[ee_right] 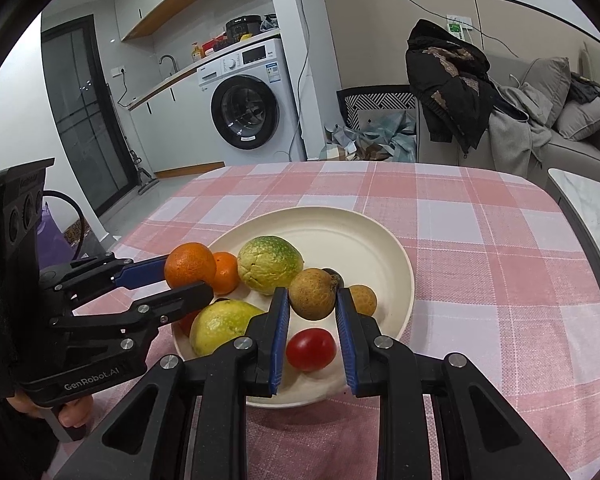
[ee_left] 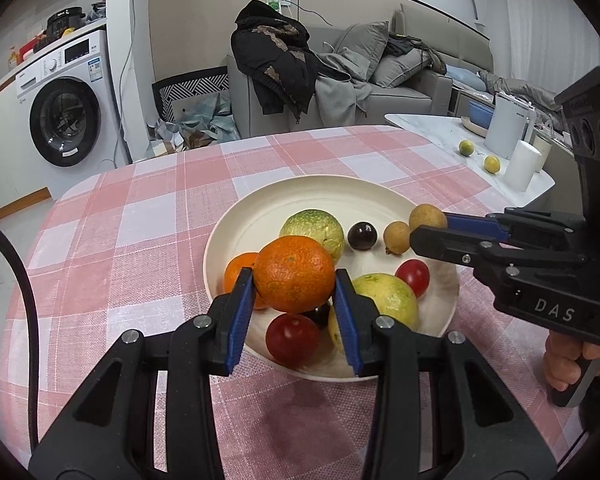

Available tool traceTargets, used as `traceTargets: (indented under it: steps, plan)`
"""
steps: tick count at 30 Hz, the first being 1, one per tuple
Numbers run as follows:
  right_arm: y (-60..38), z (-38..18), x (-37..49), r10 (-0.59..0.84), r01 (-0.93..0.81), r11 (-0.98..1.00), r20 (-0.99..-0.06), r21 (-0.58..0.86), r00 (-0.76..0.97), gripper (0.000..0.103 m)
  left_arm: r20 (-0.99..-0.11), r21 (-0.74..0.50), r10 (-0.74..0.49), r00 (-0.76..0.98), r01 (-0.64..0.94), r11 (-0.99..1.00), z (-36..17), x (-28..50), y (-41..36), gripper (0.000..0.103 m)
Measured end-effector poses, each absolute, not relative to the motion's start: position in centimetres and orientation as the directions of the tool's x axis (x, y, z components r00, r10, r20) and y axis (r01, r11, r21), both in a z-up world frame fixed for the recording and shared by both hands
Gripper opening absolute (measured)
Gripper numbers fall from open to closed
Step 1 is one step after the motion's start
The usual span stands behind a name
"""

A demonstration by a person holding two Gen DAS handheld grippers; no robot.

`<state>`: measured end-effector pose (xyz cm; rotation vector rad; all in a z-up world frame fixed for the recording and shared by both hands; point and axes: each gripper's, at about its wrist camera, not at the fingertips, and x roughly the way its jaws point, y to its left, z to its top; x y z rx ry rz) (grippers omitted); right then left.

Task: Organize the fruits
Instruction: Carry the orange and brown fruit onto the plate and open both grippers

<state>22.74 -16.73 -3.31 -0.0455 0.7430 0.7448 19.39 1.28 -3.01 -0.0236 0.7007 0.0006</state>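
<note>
A cream plate [ee_left: 260, 208] [ee_right: 364, 232] sits on the pink checked tablecloth. My left gripper [ee_left: 294, 280] [ee_right: 188, 276] is shut on an orange tangerine [ee_left: 295, 279] [ee_right: 189, 266], held above the plate's near side. My right gripper [ee_right: 313, 300] [ee_left: 428, 226] is shut on a brown longan [ee_right: 312, 294] [ee_left: 427, 218] over the plate's right side. On the plate lie a second tangerine [ee_left: 238, 272], two yellow-green fruits [ee_left: 312, 229] [ee_left: 386, 298], a dark round fruit [ee_left: 362, 235], another longan [ee_left: 397, 237] and two red tomatoes [ee_left: 413, 276] [ee_left: 292, 338].
A white side table [ee_left: 432, 128] at the right holds two small green-yellow fruits [ee_left: 466, 147] [ee_left: 491, 163], a white kettle [ee_left: 508, 126] and a white cup [ee_left: 522, 164]. A sofa with clothes and a washing machine [ee_left: 66, 96] stand beyond the table.
</note>
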Motion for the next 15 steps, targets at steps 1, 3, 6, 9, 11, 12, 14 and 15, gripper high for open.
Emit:
traceTargets:
  steps: [1, 3, 6, 9, 11, 12, 14, 15]
  plan:
    - [-16.7, -3.3, 22.7, 0.599, -0.631, 0.746, -0.629, 0.214, 0.495, 0.024, -0.644, -0.022, -0.008, 0.765, -0.008, 1.000, -3.0, 19.4, 1.3, 0.036]
    - [-16.7, -3.4, 22.7, 0.598, -0.633, 0.746, -0.630, 0.209, 0.497, 0.024, -0.647, -0.031, -0.016, 0.762, -0.005, 0.999, -3.1, 19.5, 1.4, 0.036]
    - [-16.6, -3.5, 22.7, 0.590, -0.630, 0.750, -0.634, 0.202, 0.500, 0.024, -0.642, -0.033, -0.022, 0.767, 0.001, 0.999, -3.1, 19.4, 1.2, 0.036]
    - [-16.7, -3.3, 22.5, 0.594, -0.633, 0.747, -0.630, 0.202, 0.501, 0.033, -0.639, -0.025, -0.017, 0.769, 0.000, 1.000, -3.0, 19.2, 1.0, 0.036]
    - [-16.9, -3.0, 22.3, 0.595, -0.632, 0.750, -0.618, 0.196, 0.514, 0.038, -0.630, -0.034, -0.028, 0.776, 0.008, 0.999, -2.8, 18.9, 1.0, 0.036]
    - [-16.9, -2.9, 22.3, 0.592, -0.632, 0.751, -0.616, 0.189, 0.520, 0.039, -0.623, -0.036, -0.033, 0.781, 0.014, 0.999, -2.6, 18.7, 1.0, 0.036]
    - [-17.2, -2.5, 22.0, 0.582, -0.628, 0.759, -0.610, 0.170, 0.538, 0.045, -0.618, -0.025, -0.028, 0.786, 0.017, 1.000, -2.4, 18.5, 0.9, 0.036]
    - [-17.2, -2.4, 21.9, 0.582, -0.629, 0.759, -0.606, 0.166, 0.542, 0.046, -0.618, -0.020, -0.025, 0.786, 0.016, 1.000, -2.4, 18.4, 0.8, 0.036]
